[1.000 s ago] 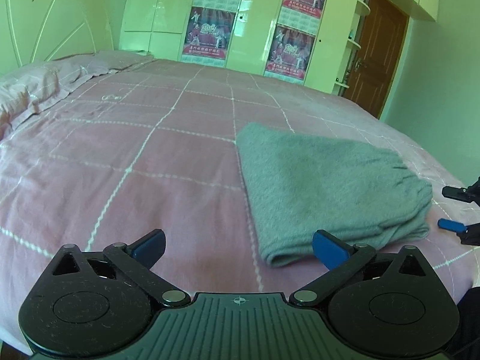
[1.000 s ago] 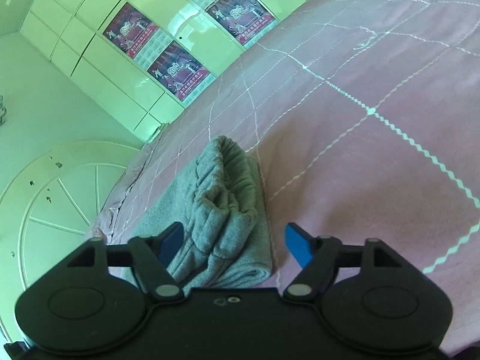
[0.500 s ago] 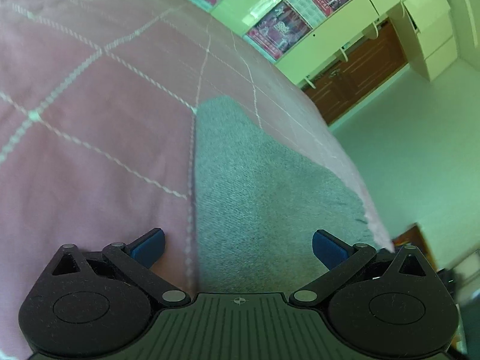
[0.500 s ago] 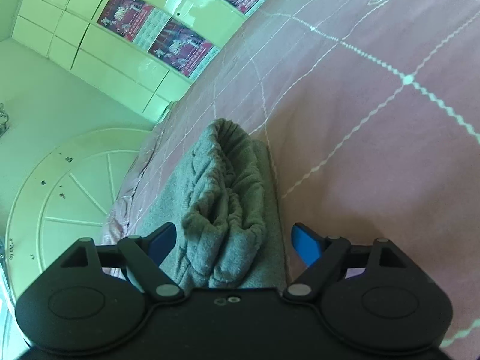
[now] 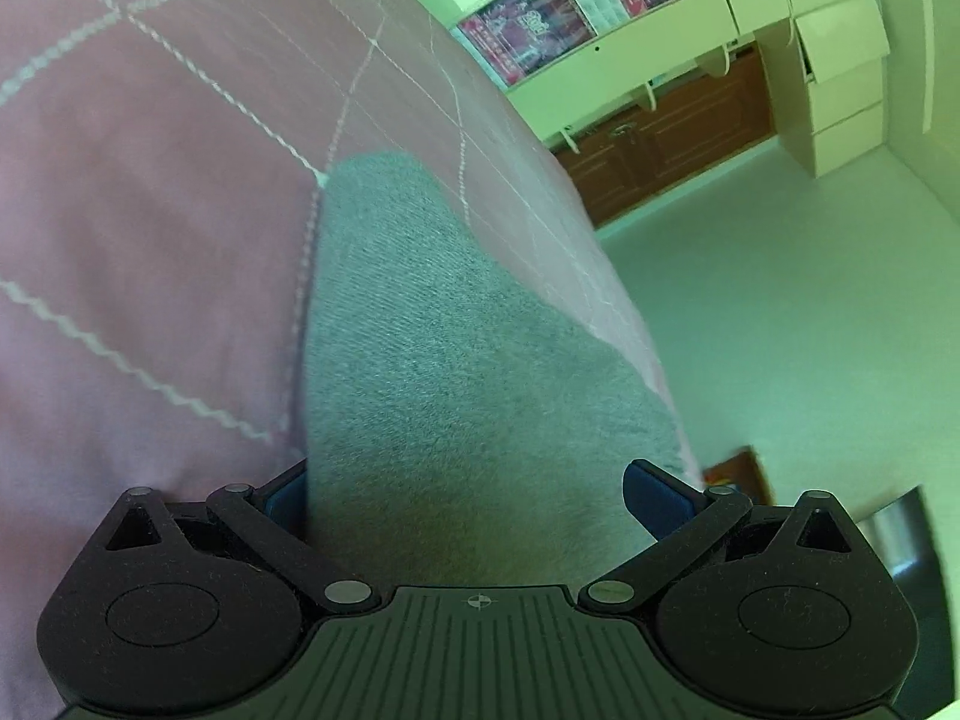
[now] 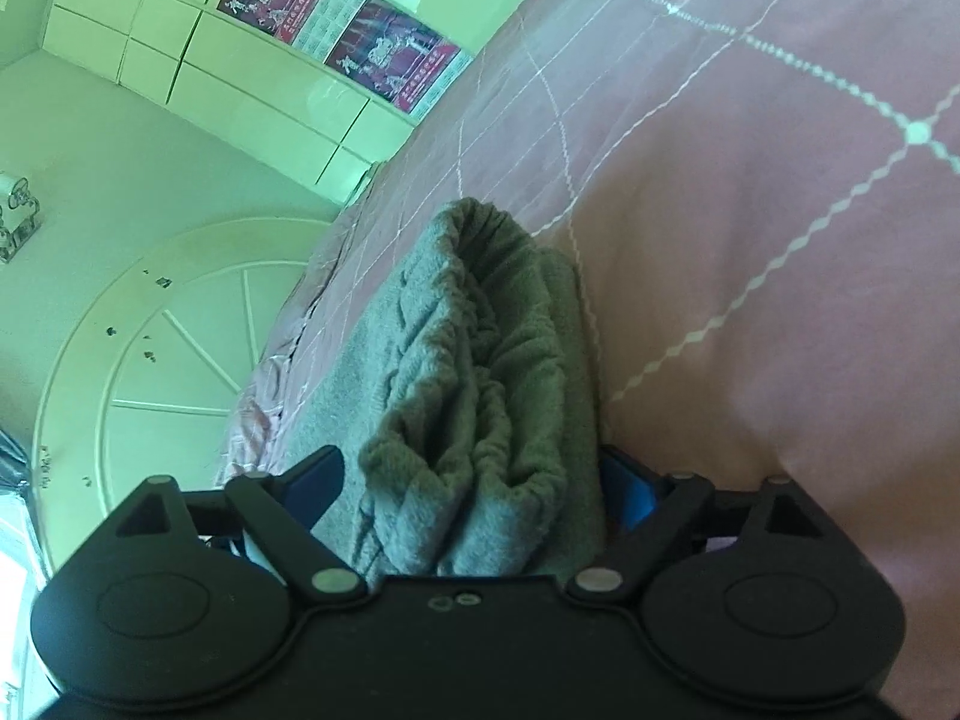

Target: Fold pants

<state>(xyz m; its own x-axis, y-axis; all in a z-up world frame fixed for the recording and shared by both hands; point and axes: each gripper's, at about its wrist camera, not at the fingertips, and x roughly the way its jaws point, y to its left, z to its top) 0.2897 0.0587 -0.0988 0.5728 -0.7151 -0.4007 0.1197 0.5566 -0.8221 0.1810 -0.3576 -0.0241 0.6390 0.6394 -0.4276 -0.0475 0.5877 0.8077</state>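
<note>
Grey fleecy pants, folded into a thick flat bundle, lying on a pink bedspread crossed by white zigzag grid lines. Soft, napped cloth; gathered elastic waistband bunched in ruffled folds along one end of the stack.

From the left wrist: only the smooth top face of the bundle, running from 6 o'clock up toward 12 and narrowing to a rounded corner just where two grid lines cross. Left gripper spread wide, blue-tipped fingers straddling the near edge of the cloth, the left tip half hidden behind the fabric's edge; gripping nothing.

From the right wrist: the other end, with the waistband and stacked layers seen edge-on, a lower layer showing beneath at 3 o'clock of the ruffles. Right gripper likewise wide apart, one blue finger tight against the bundle's right side, the other at 9 o'clock just clear of the cloth; bundle sitting between them, not pinched.

Beyond the bed, from the left: cream wardrobe doors carrying red calendar posters at 12 o'clock, a brown wooden door at 1 o'clock, pale floor at 3. From the right: the same posters at 11 o'clock, a cream round headboard with radiating ribs at 9 o'clock, rumpled pink bedding against it.
</note>
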